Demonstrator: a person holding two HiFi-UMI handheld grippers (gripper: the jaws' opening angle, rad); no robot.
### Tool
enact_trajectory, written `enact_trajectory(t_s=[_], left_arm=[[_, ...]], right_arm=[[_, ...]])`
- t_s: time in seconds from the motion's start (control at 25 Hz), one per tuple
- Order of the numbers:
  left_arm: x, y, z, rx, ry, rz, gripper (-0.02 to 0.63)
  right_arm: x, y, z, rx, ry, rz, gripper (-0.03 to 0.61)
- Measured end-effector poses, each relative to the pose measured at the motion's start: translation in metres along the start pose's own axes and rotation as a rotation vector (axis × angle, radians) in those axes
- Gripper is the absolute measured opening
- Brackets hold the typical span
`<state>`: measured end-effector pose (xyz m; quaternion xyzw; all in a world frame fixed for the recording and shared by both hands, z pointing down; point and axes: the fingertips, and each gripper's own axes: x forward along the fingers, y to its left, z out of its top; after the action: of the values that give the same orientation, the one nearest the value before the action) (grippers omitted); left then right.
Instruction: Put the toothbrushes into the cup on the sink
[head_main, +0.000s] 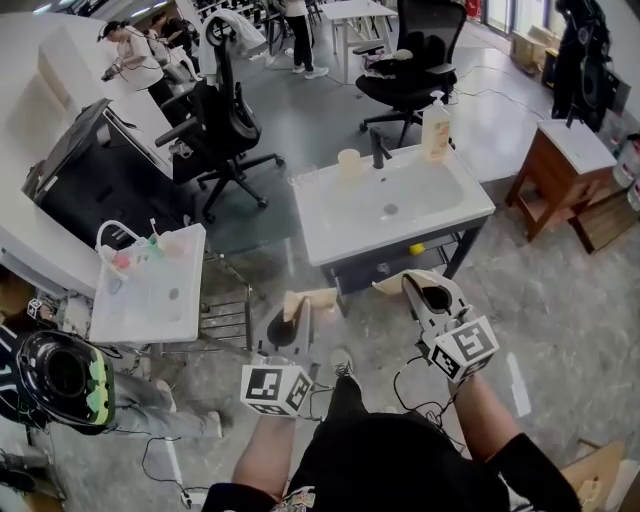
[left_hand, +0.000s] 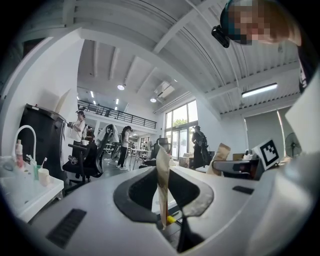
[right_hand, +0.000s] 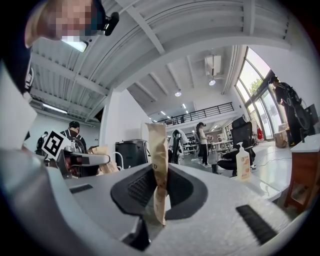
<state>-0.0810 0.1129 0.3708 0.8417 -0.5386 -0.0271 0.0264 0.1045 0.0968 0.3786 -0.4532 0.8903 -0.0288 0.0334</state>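
A white sink (head_main: 330, 225) stands ahead with a black faucet (head_main: 378, 148), a pale cup (head_main: 348, 161) by its back rim and a soap bottle (head_main: 436, 128). To the left, a smaller white basin (head_main: 150, 300) carries cups with toothbrushes (head_main: 130, 255); the left gripper view shows a cup with a toothbrush (left_hand: 41, 172) there. My left gripper (head_main: 308, 298) (left_hand: 162, 155) hangs before the sink's front left corner, its tan-taped jaws together with nothing in them. My right gripper (head_main: 405, 283) (right_hand: 157, 135) is held before the front right, jaws also together and empty.
A black office chair (head_main: 215, 120) stands behind the small basin and another chair (head_main: 415, 60) behind the sink. A wooden side table (head_main: 565, 165) is at the right, a black cabinet (head_main: 95, 180) at the left. A small yellow item (head_main: 416, 248) lies under the sink. People stand far back.
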Motion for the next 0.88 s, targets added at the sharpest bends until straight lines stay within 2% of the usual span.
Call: enact_trajectory(t_s=[0.32,0.68,0.88], left_arm=[[0.063,0.053,-0.007,-0.017,-0.011,-0.033,0.061],[0.151,0.132,-0.017,-0.051,0.015,-0.038,0.061],[0.182,0.171,-0.021,-0.077,0.02,-0.04,0.061]], right_arm=[[0.065,-0.027,-0.005,-0.017,0.007,-0.039,0.044],[0.167,-0.068,-0.02,-0.004,0.055,-0.07,0.044],[0.22,-0.074,-0.027,-0.004,0.082,-0.068,0.044]])
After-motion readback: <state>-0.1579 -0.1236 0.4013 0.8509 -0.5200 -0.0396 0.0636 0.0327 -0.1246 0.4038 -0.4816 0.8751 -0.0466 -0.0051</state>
